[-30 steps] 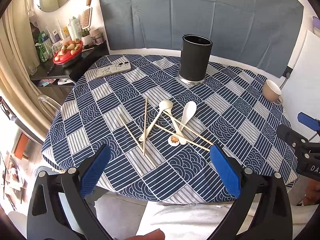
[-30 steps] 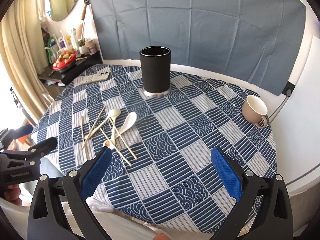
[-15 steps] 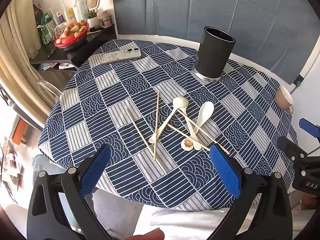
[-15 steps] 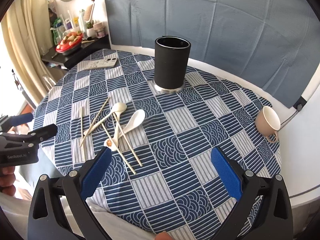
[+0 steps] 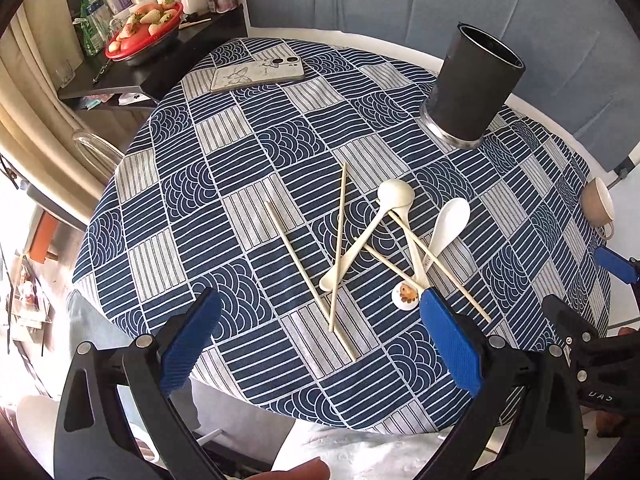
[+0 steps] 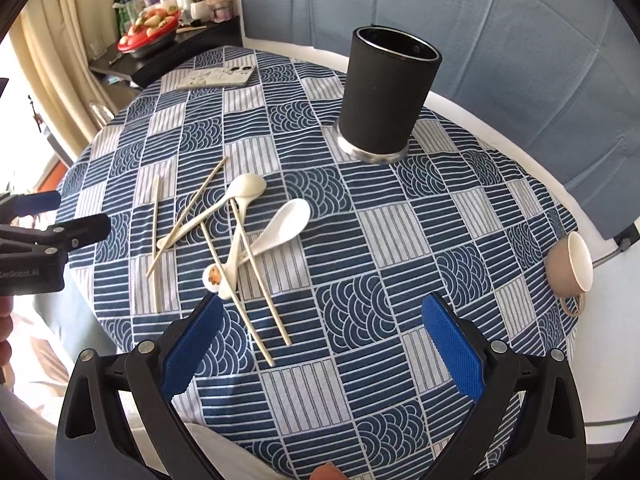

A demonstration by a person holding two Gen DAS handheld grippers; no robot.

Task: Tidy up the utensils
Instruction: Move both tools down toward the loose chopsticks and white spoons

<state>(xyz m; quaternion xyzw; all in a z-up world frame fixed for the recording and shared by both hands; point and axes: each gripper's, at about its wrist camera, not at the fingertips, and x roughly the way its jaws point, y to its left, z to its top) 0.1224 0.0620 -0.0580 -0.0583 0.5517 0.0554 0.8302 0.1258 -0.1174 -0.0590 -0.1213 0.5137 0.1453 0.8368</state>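
Observation:
A pile of utensils lies on the blue patterned tablecloth [image 5: 248, 168]: several wooden chopsticks [image 5: 339, 246] and three white spoons [image 5: 394, 196], one [image 5: 452, 216] with a painted handle end. The pile also shows in the right wrist view [image 6: 240, 232]. A tall black holder [image 5: 474, 84] stands upright behind them, also in the right wrist view [image 6: 386, 96]. My left gripper [image 5: 320, 344] is open and empty, just above the near end of the pile. My right gripper [image 6: 320, 344] is open and empty, over the cloth to the right of the pile.
A phone [image 5: 256, 74] lies at the table's far left. A beige cup [image 6: 572, 268] lies on its side near the right edge. A black side shelf [image 5: 132, 76] with a red fruit bowl [image 5: 144, 32] stands beyond the table. A grey cloth backdrop hangs behind.
Both grippers have moved forward and down toward the table. The utensils and holder now look larger and nearer. Nothing on the table has moved.

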